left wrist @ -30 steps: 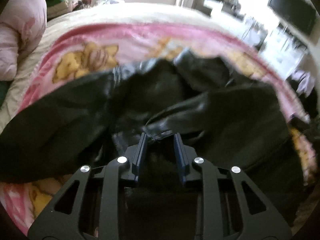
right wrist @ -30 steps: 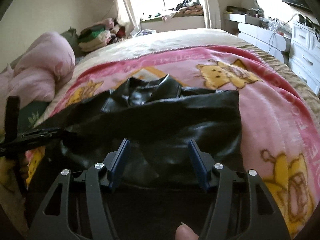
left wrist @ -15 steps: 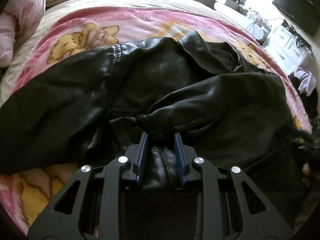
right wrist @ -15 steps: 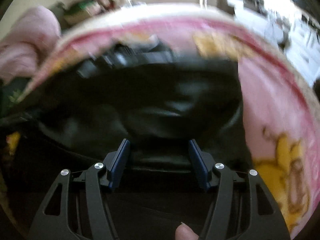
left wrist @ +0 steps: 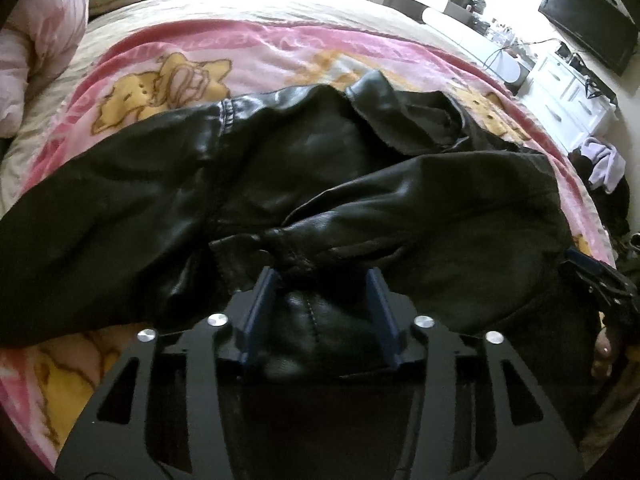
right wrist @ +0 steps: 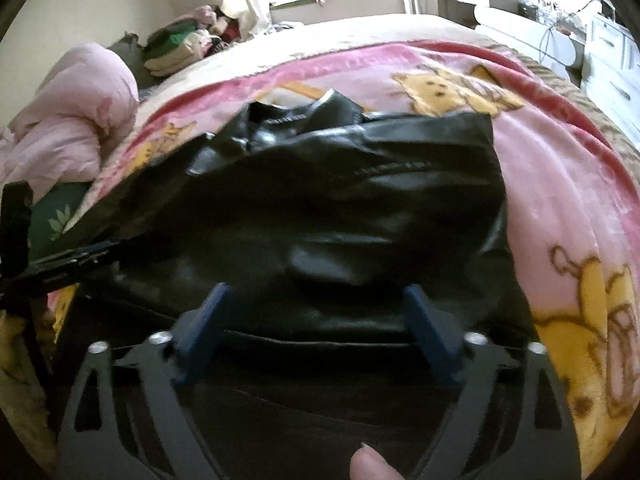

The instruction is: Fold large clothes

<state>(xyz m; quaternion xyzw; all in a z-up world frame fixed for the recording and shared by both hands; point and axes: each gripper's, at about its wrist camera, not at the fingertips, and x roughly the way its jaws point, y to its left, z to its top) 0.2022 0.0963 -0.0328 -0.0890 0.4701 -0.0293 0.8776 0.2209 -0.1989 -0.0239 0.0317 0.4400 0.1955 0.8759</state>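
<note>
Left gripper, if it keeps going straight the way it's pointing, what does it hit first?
Most likely the sleeve cuff of the black leather jacket, bunched just ahead of the left gripper, whose jaws are opening. Depth is hard to judge.

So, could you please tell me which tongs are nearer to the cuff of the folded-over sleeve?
Left. The left tongs, jaws opening, sit right at the sleeve cuff of the black leather jacket; the right tongs, also opening, are over the jacket's far side.

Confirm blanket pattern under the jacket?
Pink blanket with yellow cartoon bears; clearest in the right wrist view, beside the black jacket.
</note>
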